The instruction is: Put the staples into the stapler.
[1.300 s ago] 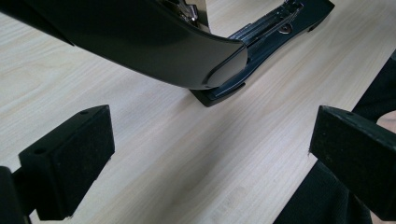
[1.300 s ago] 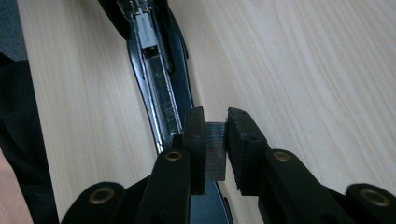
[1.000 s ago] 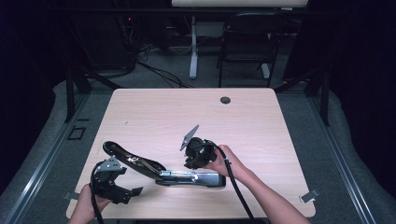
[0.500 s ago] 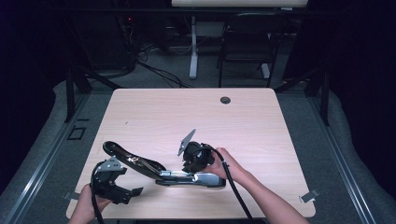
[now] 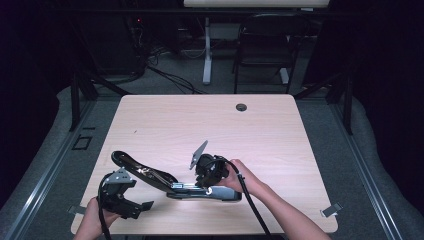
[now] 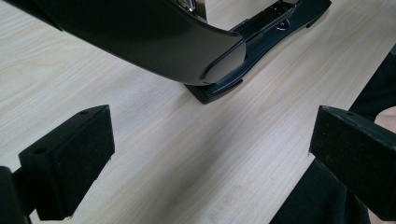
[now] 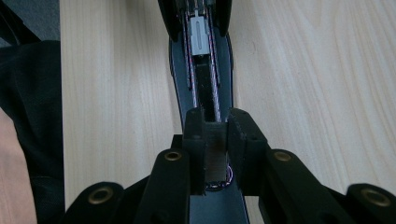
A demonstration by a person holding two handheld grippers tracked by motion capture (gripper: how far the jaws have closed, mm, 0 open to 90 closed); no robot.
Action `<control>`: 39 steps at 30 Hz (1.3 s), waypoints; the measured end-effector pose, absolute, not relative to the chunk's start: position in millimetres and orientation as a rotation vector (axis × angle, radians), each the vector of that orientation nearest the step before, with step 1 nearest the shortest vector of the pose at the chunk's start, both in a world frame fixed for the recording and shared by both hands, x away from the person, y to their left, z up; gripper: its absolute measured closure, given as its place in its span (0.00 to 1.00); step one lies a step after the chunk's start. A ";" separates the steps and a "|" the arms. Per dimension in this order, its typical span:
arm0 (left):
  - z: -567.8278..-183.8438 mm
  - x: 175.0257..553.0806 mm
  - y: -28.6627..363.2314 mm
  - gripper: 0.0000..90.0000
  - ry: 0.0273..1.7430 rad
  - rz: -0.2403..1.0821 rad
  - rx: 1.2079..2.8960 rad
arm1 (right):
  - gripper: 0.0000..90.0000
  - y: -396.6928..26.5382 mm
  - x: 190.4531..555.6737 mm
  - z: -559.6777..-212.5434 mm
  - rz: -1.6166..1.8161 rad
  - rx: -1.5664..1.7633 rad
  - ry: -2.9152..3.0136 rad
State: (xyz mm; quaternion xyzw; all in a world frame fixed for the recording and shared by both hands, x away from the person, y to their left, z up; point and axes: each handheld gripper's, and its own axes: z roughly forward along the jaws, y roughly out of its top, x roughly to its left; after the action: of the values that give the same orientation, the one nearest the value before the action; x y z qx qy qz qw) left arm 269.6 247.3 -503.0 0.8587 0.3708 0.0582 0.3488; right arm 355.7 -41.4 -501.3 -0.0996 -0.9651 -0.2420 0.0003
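A black stapler [image 5: 150, 175] lies near the table's front edge with its top arm [image 6: 140, 37] swung up and back to the left. Its base [image 5: 220, 194] shows an open staple channel [image 7: 205, 79] with a grey pusher [image 7: 200, 37] inside. My right gripper [image 7: 215, 135] points down over the channel's near end, shut on a short grey strip of staples [image 7: 215, 156]. In the high view the right gripper [image 5: 207, 175] sits directly over the base. My left gripper [image 5: 136, 207] stands open at the front left, just short of the stapler's raised arm, its pads [image 6: 70, 163] wide apart over bare wood.
The light wooden table [image 5: 210, 130] has a round cable grommet [image 5: 241, 107] at its far edge. A dark sleeve [image 7: 32, 116] lies beside the stapler's base. A chair and desk legs stand beyond the table on the floor.
My right gripper has sunk a little toward the stapler's base with the strip in it. The left gripper and the stapler have stayed put.
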 end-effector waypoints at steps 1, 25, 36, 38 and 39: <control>-503.0 269.7 247.3 0.00 0.961 0.150 2.226 | 0.87 -41.3 355.5 -501.5 -0.755 -0.311 -3.035; -503.4 270.0 247.1 0.00 0.961 0.142 2.235 | 0.86 -39.9 355.4 -508.3 -0.706 -0.294 -3.047; -503.9 270.2 247.0 0.00 0.964 0.141 2.237 | 0.85 -39.4 354.4 -509.9 -0.685 -0.277 -3.060; -503.9 270.3 246.9 0.00 0.963 0.141 2.239 | 0.85 -39.6 354.4 -509.9 -0.684 -0.274 -3.060; -503.9 270.3 246.9 0.00 0.963 0.140 2.239 | 0.85 -39.7 354.3 -509.9 -0.684 -0.271 -3.061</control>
State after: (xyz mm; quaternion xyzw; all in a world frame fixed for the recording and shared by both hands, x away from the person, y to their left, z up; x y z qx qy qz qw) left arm 270.3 246.9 -503.9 0.8615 0.3705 0.0540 0.3431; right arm 354.3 -39.7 -509.9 -0.0861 -0.9723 -0.2172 -0.0032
